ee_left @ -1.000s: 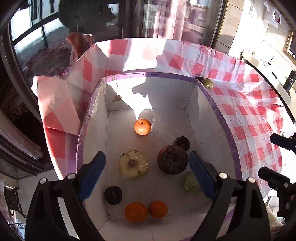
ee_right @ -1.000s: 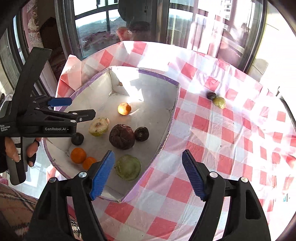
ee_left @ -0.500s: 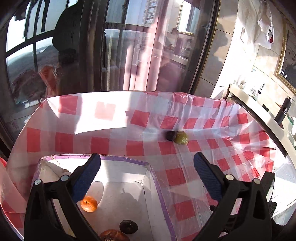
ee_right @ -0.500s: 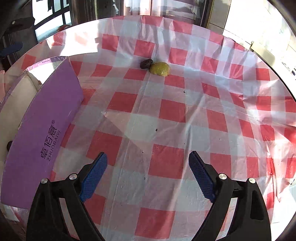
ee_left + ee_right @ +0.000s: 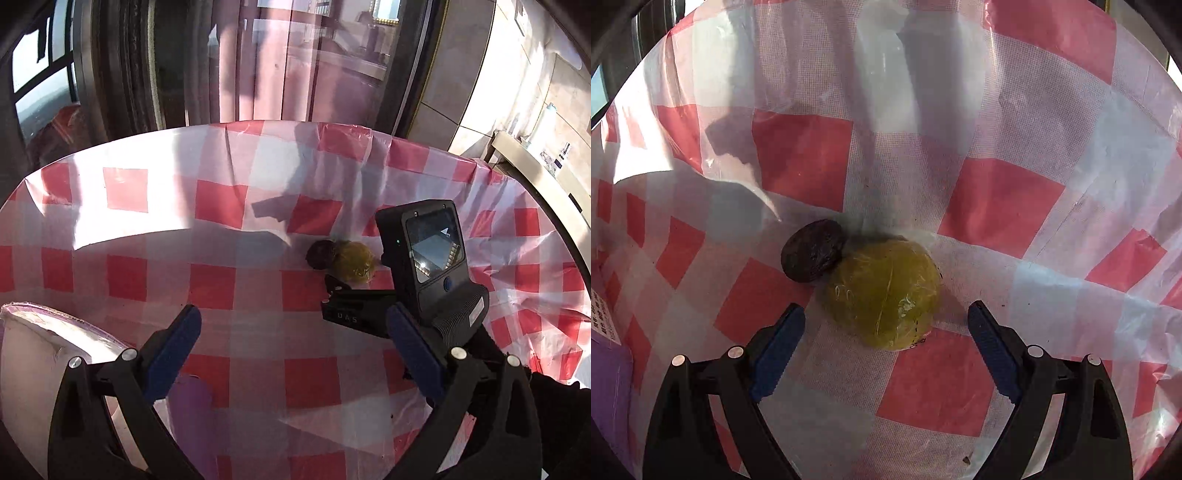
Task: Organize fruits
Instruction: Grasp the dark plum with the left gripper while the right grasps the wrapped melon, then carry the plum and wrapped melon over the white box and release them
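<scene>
While both tongs gape empty, we hover our right gripper (image 5: 886, 314) at six o'clock of a round yellow-green fruit (image 5: 884, 293) touching a dark wrinkled fruit (image 5: 812, 250); left gripper (image 5: 291, 332) trails.

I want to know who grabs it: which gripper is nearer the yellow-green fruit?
Right. The right gripper hangs open just short of the yellow-green fruit, not touching it. The left gripper, also open, sits farther back over the checked cloth.

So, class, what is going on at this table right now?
A person is sorting fruit with two handheld grippers. The right gripper is open, close to a yellow-green fruit that touches a dark fruit on the checked tablecloth. Neither is gripped. The left gripper is open and empty beside the box.
</scene>
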Demonstrator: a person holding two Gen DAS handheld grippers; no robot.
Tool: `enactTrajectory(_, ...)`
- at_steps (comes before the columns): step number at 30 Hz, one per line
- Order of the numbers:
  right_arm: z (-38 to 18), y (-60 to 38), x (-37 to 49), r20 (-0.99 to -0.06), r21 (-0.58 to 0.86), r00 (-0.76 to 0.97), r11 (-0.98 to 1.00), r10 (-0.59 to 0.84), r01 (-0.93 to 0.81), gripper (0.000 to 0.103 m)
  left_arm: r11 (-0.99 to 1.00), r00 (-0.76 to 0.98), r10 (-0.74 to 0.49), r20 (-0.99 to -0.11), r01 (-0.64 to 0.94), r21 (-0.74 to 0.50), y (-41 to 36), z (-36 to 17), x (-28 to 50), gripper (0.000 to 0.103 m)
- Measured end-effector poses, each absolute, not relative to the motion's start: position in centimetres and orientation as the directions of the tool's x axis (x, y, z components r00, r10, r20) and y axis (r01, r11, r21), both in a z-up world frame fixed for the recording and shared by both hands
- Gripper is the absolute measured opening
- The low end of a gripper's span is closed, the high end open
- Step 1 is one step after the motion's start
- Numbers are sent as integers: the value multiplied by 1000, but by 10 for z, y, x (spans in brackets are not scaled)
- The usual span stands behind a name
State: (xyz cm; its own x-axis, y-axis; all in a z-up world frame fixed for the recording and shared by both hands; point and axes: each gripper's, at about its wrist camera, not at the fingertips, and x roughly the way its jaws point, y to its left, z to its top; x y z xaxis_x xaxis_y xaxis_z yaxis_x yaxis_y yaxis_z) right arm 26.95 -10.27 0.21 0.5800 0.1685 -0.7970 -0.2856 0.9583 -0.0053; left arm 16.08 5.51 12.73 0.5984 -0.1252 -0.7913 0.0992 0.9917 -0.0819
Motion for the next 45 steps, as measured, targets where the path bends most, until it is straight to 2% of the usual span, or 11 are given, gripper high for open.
enactTrajectory(2, 2, -102, 273, -785, 3, 586, 947, 202, -322, 85, 993, 586, -109, -803, 101, -61, 49, 120, 165, 100)
enactTrajectory(3, 3, -100, 271, -776, 3, 589, 935, 225, -354, 82, 993, 580, -108, -807, 100, -60, 45, 116, 168, 100)
enactTrajectory(5, 5, -100, 263, -764, -13, 595, 917, 248, -398, 62, 993, 565, -105, -818, 97, -61, 37, 106, 177, 100)
enactTrajectory(12, 9, -182, 224, -745, 66, 635, 970, 203, -233, 61, 996, 534, -89, -841, 54, -71, 7, 65, 229, 100)
enactTrajectory(18, 10, -238, 186, -738, 122, 654, 987, 163, -109, 62, 999, 524, 3, -852, 39, 28, -6, 15, 272, 98)
enactTrajectory(20, 10, -242, 178, -734, 130, 660, 986, 163, -100, 62, 998, 527, 14, -850, 43, 43, -7, 5, 278, 92)
enactTrajectory(23, 10, -242, 180, -738, 131, 655, 986, 164, -99, 62, 996, 565, -8, -825, 76, 42, -9, 0, 276, 68)
enactTrajectory(24, 9, -244, 184, -740, 134, 653, 986, 165, -97, 62, 993, 572, -26, -820, 108, 43, -12, 1, 274, 48)
enactTrajectory(25, 9, -244, 183, -740, 137, 652, 986, 165, -95, 62, 990, 573, -25, -819, 127, 59, -17, 1, 270, 39)
enactTrajectory(36, 9, -261, 196, -743, 139, 648, 986, 168, -96, 62, 982, 548, -98, -831, 187, 8, -36, 3, 217, 39)
enactTrajectory(45, 3, -241, 201, -757, 78, 642, 992, 123, -97, 63, 974, 495, -144, -857, 224, -34, -39, 5, 172, 39)
